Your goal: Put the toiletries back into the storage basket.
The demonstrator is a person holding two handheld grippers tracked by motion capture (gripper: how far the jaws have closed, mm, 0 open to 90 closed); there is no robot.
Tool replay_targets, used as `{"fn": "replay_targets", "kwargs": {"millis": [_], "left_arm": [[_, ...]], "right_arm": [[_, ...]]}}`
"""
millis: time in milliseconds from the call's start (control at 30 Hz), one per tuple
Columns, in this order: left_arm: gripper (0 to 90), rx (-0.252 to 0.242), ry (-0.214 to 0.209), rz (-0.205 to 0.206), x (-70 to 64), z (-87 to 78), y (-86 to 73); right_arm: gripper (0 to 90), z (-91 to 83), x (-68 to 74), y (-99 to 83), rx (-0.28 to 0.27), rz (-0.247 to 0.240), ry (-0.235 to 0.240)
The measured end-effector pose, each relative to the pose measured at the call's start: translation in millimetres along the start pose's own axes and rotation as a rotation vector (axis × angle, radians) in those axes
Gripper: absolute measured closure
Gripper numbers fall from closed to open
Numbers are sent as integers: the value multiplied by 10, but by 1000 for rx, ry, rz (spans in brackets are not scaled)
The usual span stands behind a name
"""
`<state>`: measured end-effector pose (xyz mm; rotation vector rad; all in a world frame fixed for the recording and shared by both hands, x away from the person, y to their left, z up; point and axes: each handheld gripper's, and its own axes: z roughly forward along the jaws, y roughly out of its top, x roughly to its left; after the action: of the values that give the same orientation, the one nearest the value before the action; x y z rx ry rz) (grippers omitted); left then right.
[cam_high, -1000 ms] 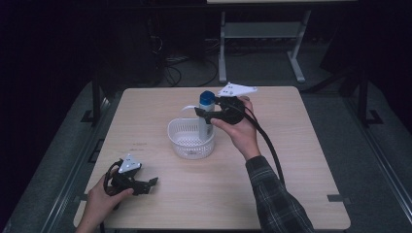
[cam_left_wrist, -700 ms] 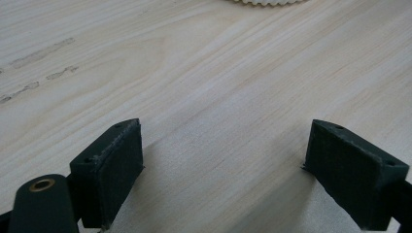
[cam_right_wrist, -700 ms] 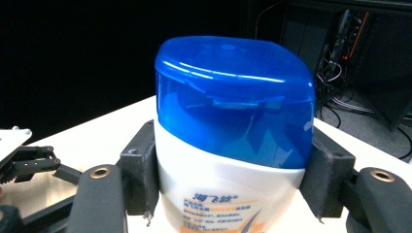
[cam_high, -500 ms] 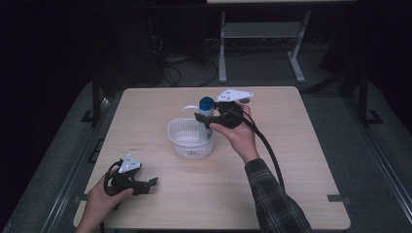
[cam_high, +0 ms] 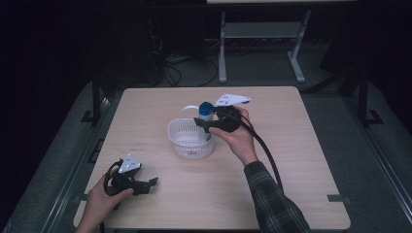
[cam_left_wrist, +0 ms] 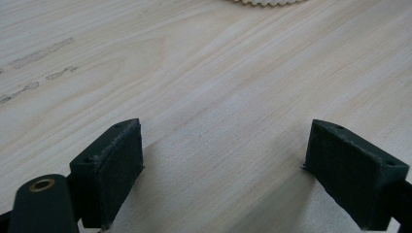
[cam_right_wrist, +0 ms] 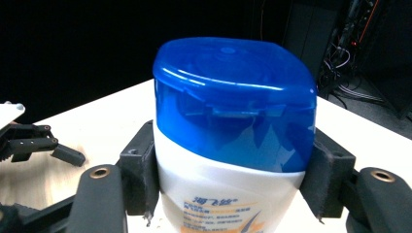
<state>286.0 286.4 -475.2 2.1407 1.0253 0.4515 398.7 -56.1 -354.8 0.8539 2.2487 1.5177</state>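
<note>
The right gripper (cam_high: 206, 122), held over the far rim of the white perforated plastic basket (cam_high: 190, 139), clamps a white bottle with a blue cap (cam_right_wrist: 233, 141) upright. The left gripper (cam_high: 145, 183) rests on the pale wooden table (cam_high: 301, 145), jaws apart.

Dim room, lit tabletop (cam_high: 291, 160), soft shadows, perhaps slight blur

Your left gripper (cam_left_wrist: 223, 170) sits low over the table (cam_left_wrist: 204, 73), jaws spread wide w/ nothing between them, just bare light wood grain. Left pad (cam_left_wrist: 114, 170) and right pad (cam_left_wrist: 352, 172) both look to rest on or just above the surface; can't tell which. A scalloped white rim (cam_left_wrist: 267, 2) peeks in at the top edge, well apart from the jaws. Faint smudge marks (cam_left_wrist: 41, 51) upper left.
</note>
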Motion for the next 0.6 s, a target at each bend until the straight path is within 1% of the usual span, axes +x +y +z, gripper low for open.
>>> {"fn": "replay_targets", "kwargs": {"millis": [367, 467, 600], "left_arm": [[128, 0, 0, 0, 0, 0, 0], [128, 0, 0, 1, 0, 0, 0], [128, 2, -1, 2, 1, -1, 1]], "right_arm": [[344, 38, 9, -48, 26, -2, -1], [344, 48, 9, -75, 28, -1, -2], [344, 68, 5, -121, 44, -2, -4]]}}
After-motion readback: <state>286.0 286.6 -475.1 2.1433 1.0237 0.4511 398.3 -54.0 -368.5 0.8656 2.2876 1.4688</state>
